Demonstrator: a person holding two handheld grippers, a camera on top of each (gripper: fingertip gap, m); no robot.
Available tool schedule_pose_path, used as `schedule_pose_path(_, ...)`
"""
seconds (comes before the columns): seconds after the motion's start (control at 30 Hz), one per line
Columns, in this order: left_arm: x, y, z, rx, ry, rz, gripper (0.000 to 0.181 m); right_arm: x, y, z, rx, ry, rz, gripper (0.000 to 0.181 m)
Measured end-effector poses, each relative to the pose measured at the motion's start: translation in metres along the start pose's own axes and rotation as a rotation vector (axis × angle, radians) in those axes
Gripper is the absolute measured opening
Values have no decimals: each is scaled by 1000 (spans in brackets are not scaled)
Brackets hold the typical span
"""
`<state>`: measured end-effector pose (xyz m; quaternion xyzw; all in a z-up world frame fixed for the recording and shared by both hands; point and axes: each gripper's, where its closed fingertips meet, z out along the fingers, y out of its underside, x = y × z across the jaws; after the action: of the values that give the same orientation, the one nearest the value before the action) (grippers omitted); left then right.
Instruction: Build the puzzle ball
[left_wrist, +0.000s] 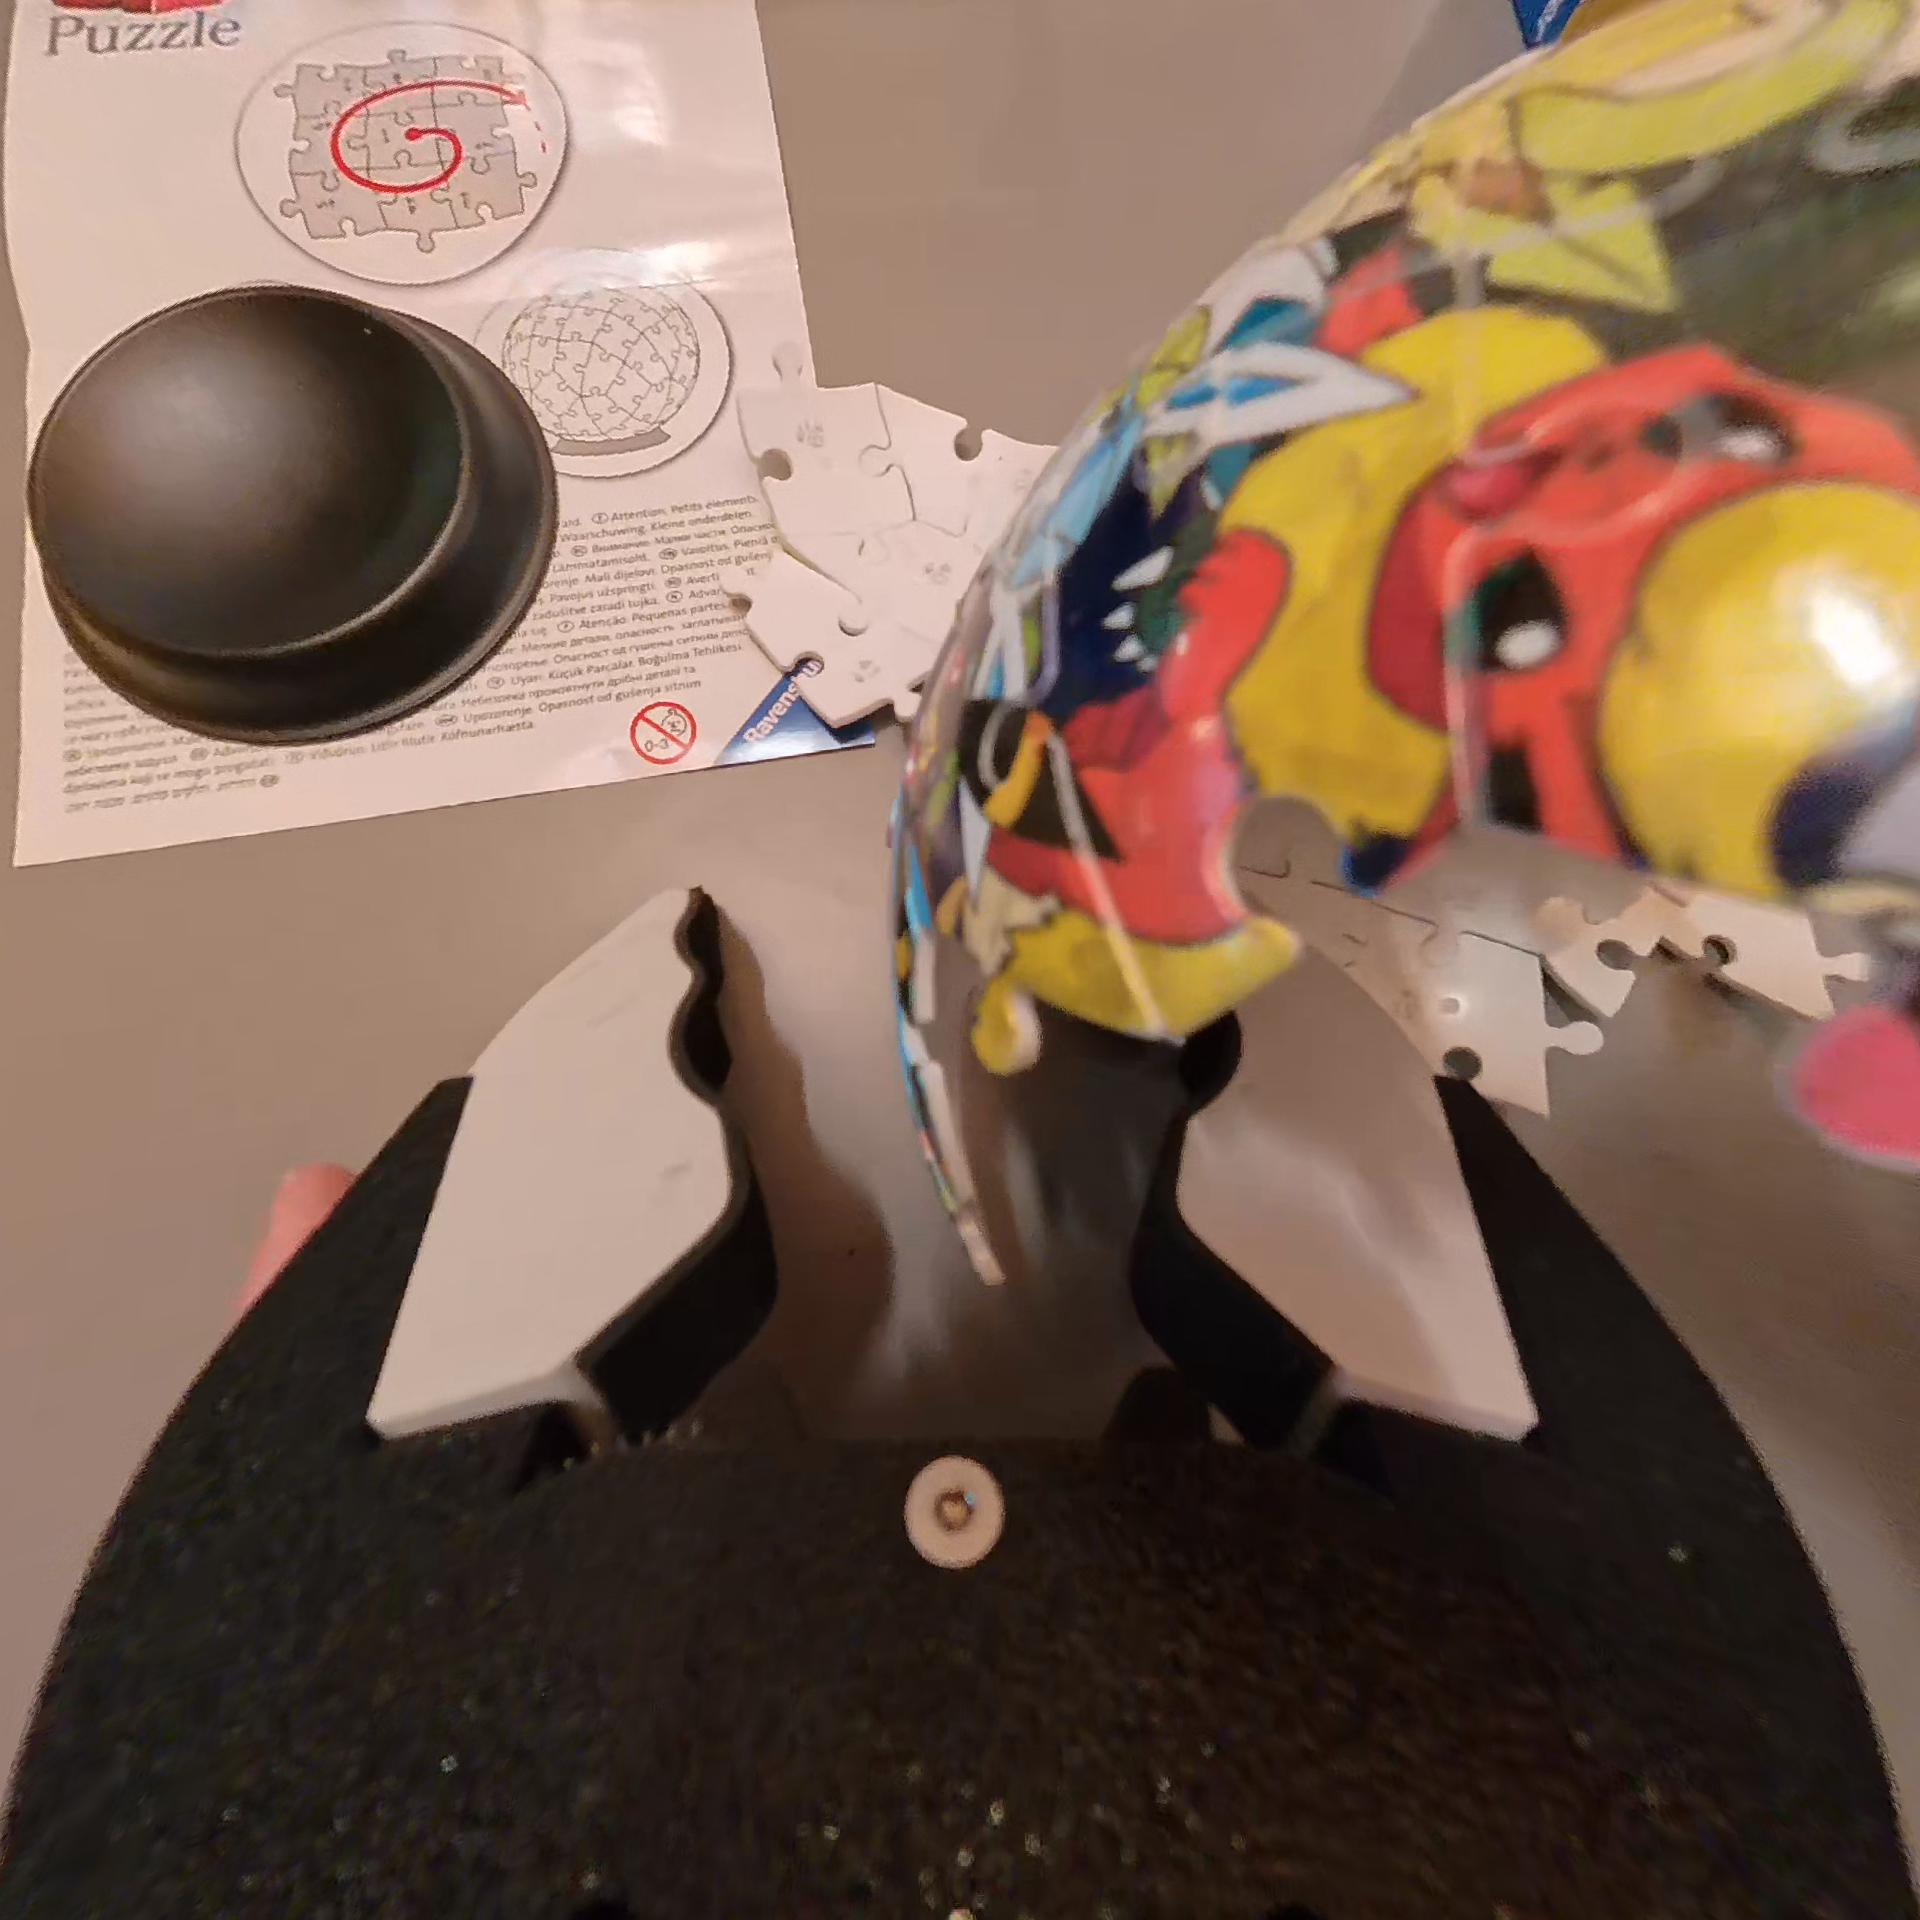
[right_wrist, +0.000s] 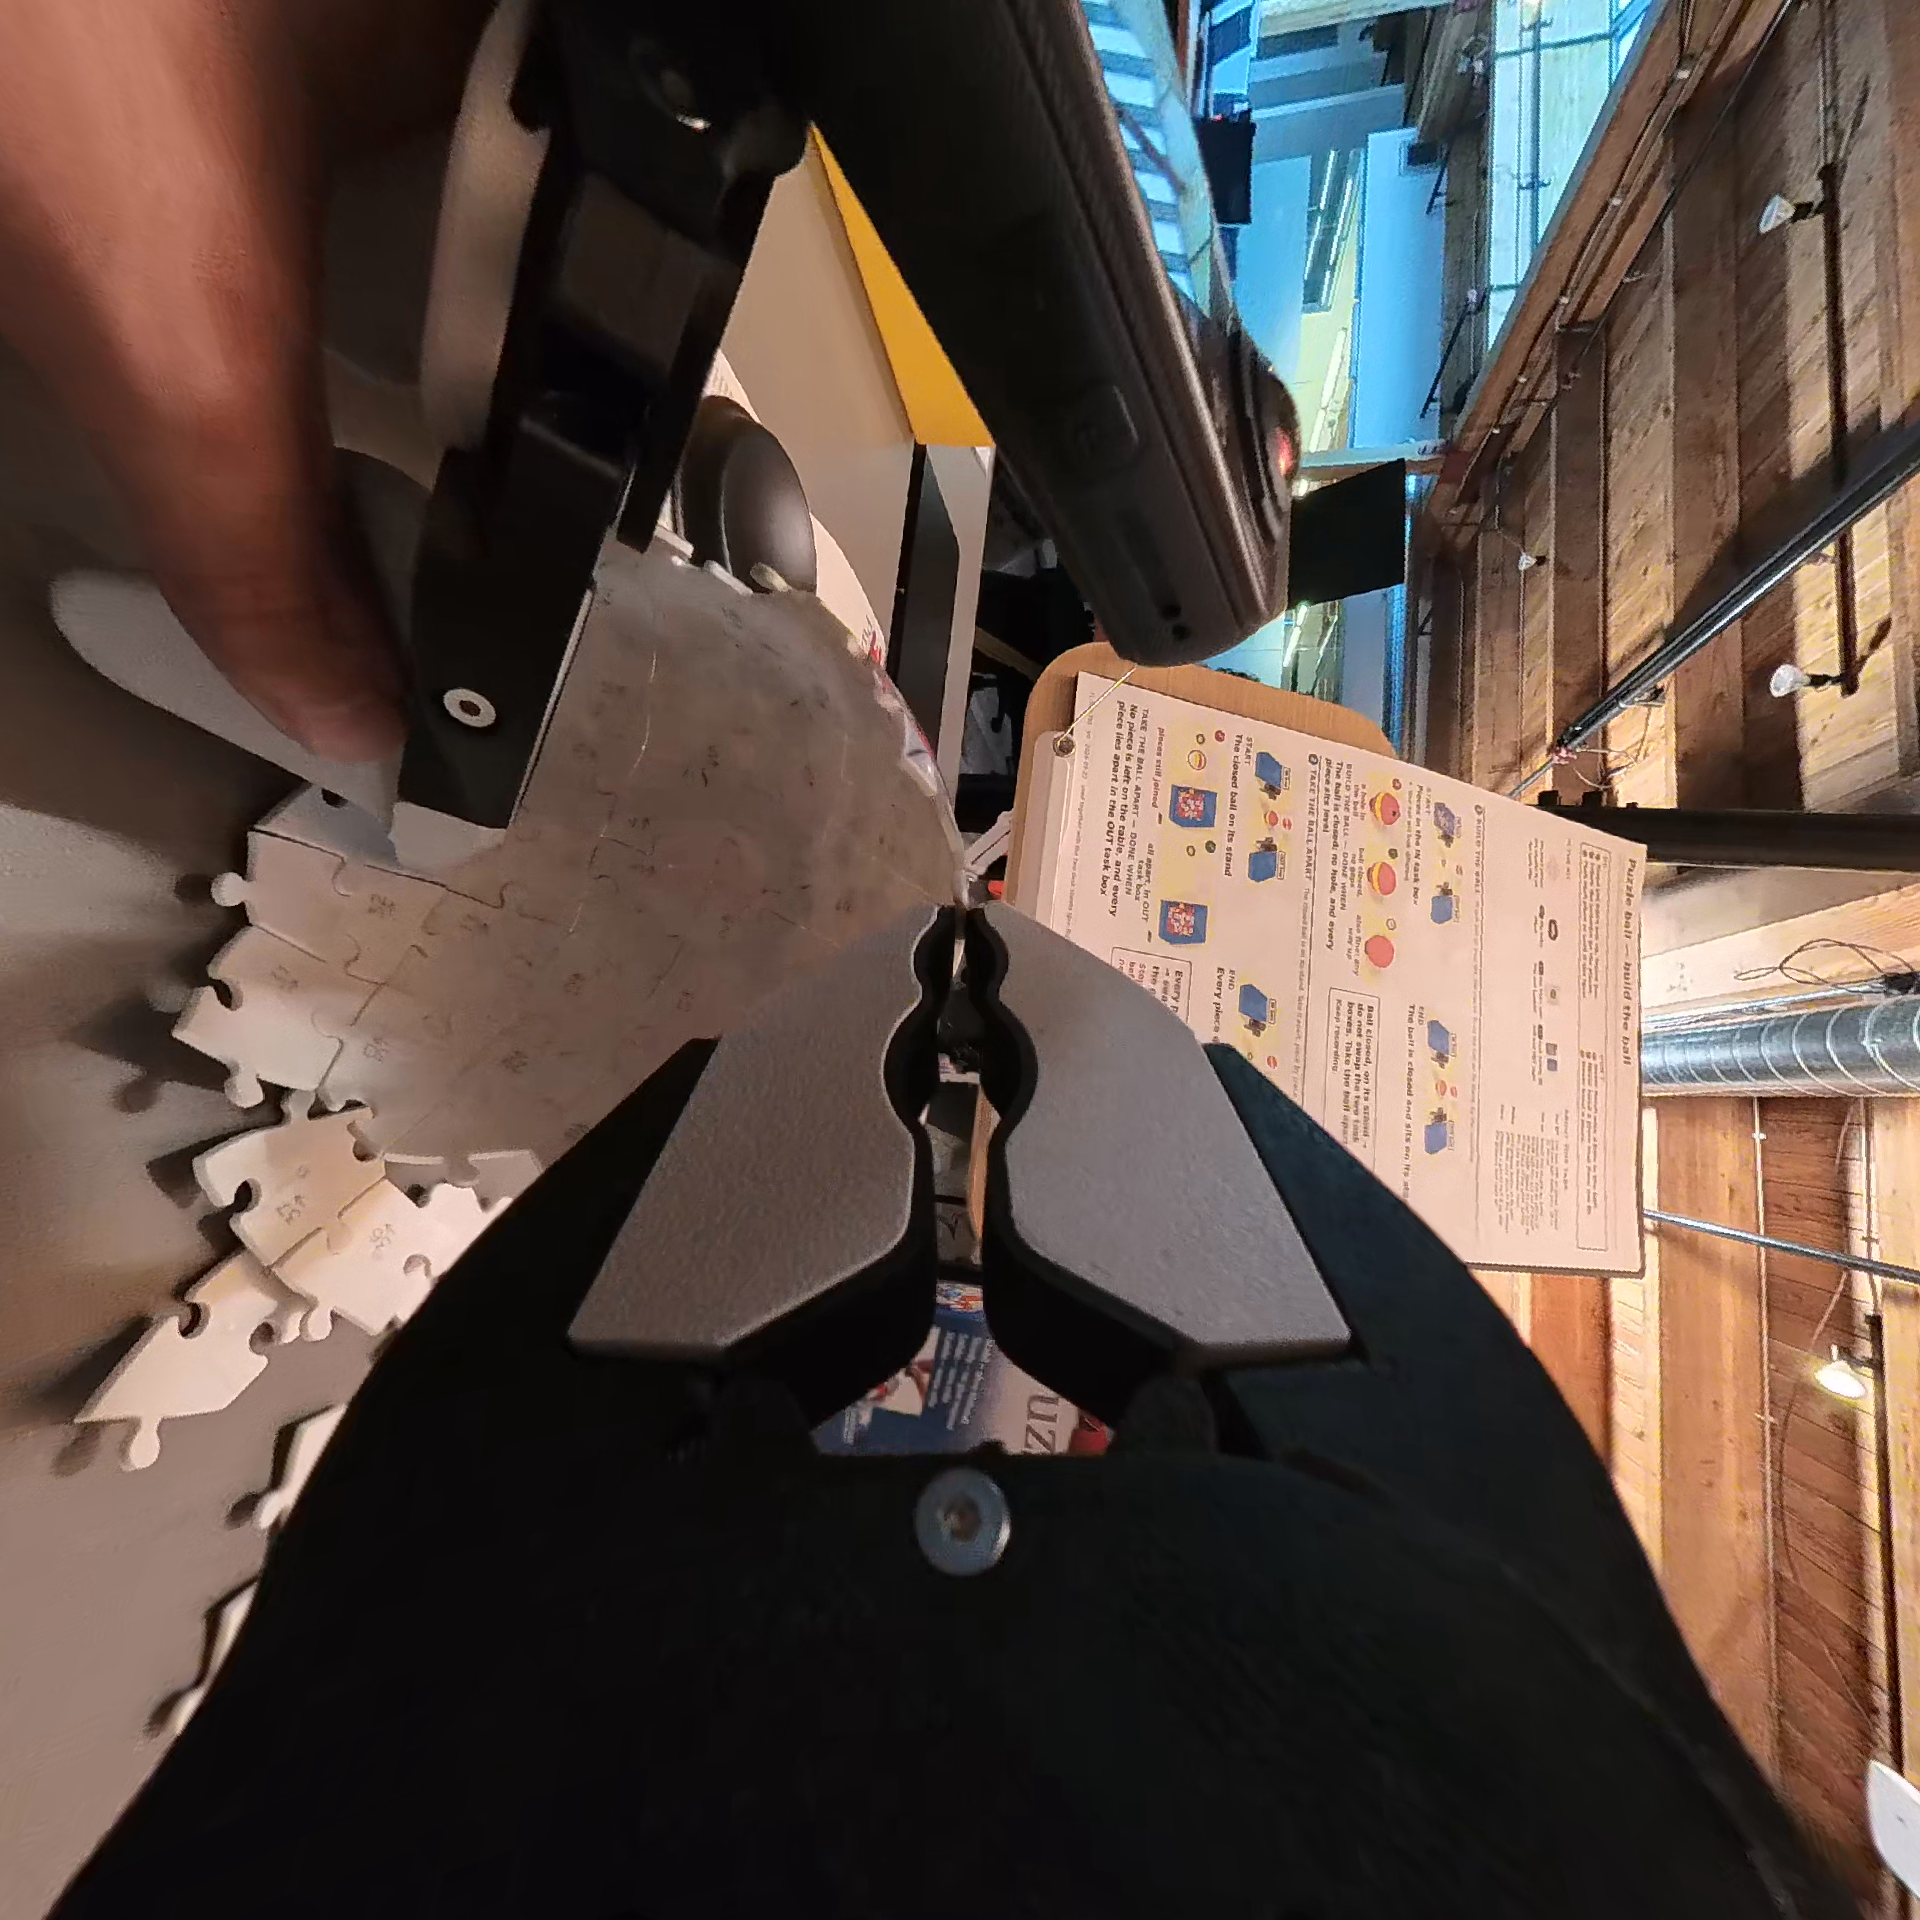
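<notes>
The partly built puzzle ball (left_wrist: 1403, 582) is a colourful curved shell, held tilted above the grey table. Its white inside (right_wrist: 644, 914) faces the right wrist view. My left gripper (left_wrist: 956, 987) is open, with the shell's lower rim between its fingers; the right fingertip is hidden behind the shell. My right gripper (right_wrist: 961, 925) is shut on the thin rim of the shell. The left gripper also shows in the right wrist view, with one finger (right_wrist: 457, 769) against the shell's inside and a hand behind it. The black stand (left_wrist: 281, 509) sits on the leaflet.
Loose white face-down pieces (left_wrist: 862, 540) lie by the leaflet (left_wrist: 416, 156), and more lie on the table (right_wrist: 301, 1174). A pink piece (left_wrist: 1860, 1091) lies at the right. A task sheet on a clipboard (right_wrist: 1351, 987) stands behind. A blue box (right_wrist: 935, 1382) shows under my right gripper. My hands' fingertips stand some 12 centimetres from each other.
</notes>
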<state>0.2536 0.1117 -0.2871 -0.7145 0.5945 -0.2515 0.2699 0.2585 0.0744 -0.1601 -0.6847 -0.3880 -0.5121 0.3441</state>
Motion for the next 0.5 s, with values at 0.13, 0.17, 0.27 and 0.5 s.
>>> schedule_pose_path(0.13,7,-1,0,-5,37,37,73,0,-1,1,5,1,5,2)
schedule_pose_path(0.17,10,-1,0,-6,52,49,66,0,-1,1,5,1,5,2)
schedule_pose_path(0.27,14,-2,-1,17,63,92,59,0,0,1,0,2,1,2)
schedule_pose_path(0.5,4,-14,-19,140,100,-45,93,1,1,1,-5,3,-6,2)
